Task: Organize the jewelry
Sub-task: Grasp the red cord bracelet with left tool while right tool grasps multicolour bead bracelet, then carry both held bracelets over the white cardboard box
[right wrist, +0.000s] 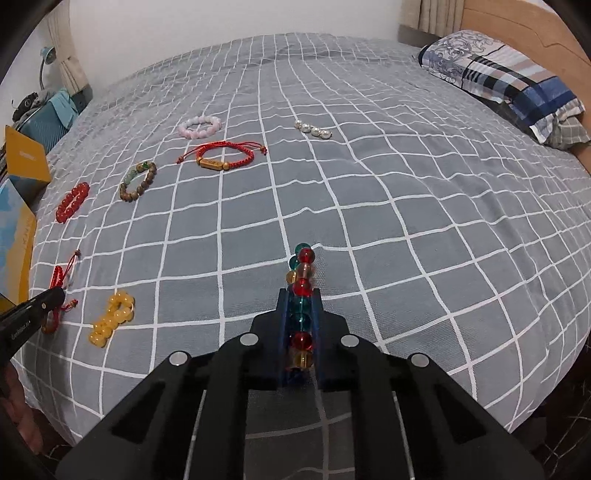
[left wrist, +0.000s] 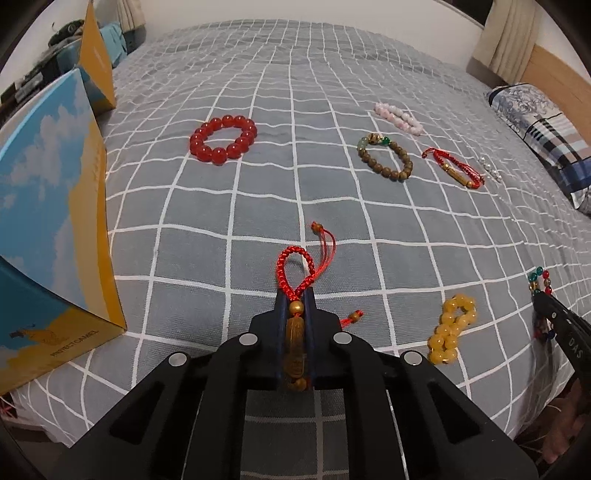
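The left gripper [left wrist: 295,295] is clamped tight on a red braided cord bracelet [left wrist: 293,269] with a brass charm — the charm and a gold bead sit pinched between the blue pads, while the braided loop and its loose tasselled ends lie forward on the bedspread [left wrist: 332,74]. The right gripper [right wrist: 300,295] is likewise closed on a multicoloured glass bead bracelet [right wrist: 302,280], squeezed flat into a line of red, teal and amber beads that pokes past the fingertips. Both grippers point down at the near edge of the grey, white-checked bedspread. Between the two lies a yellow bead bracelet [left wrist: 452,330], twisted into a figure eight. Farther out, a red bead bracelet [left wrist: 222,137] lies to the left, near a blue and yellow box [left wrist: 51,221] standing at the bed's left side. Toward the right sit a brown wooden bead bracelet [left wrist: 384,157] with green stones, a second red cord bracelet [left wrist: 456,168] with a gold tube, a pink bead bracelet [left wrist: 398,113] behind them, and a short row of pearls [right wrist: 313,129] — all apart from one another. A patterned pillow [right wrist: 506,77] rests at the far right against the wooden headboard [right wrist: 524,26].
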Demonstrator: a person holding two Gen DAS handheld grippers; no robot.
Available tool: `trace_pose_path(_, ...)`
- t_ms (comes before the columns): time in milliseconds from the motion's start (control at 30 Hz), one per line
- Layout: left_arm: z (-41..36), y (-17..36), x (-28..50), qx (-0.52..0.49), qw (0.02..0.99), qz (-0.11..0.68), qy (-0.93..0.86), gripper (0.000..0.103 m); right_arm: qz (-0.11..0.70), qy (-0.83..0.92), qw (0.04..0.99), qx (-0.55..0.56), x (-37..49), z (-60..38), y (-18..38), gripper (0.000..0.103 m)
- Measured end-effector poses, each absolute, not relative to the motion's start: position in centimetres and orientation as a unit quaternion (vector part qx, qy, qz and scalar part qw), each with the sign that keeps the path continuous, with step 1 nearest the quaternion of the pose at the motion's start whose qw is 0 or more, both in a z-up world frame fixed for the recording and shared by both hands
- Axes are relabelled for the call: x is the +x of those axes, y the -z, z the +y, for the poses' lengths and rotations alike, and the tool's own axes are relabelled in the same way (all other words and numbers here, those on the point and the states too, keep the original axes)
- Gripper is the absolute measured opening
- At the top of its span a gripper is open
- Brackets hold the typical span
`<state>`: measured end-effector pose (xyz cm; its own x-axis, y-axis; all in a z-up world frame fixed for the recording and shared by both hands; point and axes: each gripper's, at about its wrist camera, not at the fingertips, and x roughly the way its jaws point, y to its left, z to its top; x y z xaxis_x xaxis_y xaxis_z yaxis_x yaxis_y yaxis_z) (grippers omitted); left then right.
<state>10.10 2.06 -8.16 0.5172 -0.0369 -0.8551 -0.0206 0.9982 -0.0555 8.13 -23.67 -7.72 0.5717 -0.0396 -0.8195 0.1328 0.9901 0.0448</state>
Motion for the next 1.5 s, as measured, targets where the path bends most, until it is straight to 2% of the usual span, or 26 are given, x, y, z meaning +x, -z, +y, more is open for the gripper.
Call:
trace_pose_path(500,2.3,6.1,9.4,-0.041,0.892,0.449,0.008,0.008,0.433,0.048,0.898,0.055,7.0,-23.7,6.3,0.01)
trace_pose_path(1067,2.1,5.4,9.0,-0.032,0.898,0.439,0.007,0.008,0.431,0.035,0.899,0.065,5.8,-24.7,5.0,0.009)
trace_pose_path(1500,1.8,2.0,9.6,-0.022,0.905,0.425,0.004,0.008,0.398,0.022,0.916,0.05,7.7,-23.9,1.9,0.009)
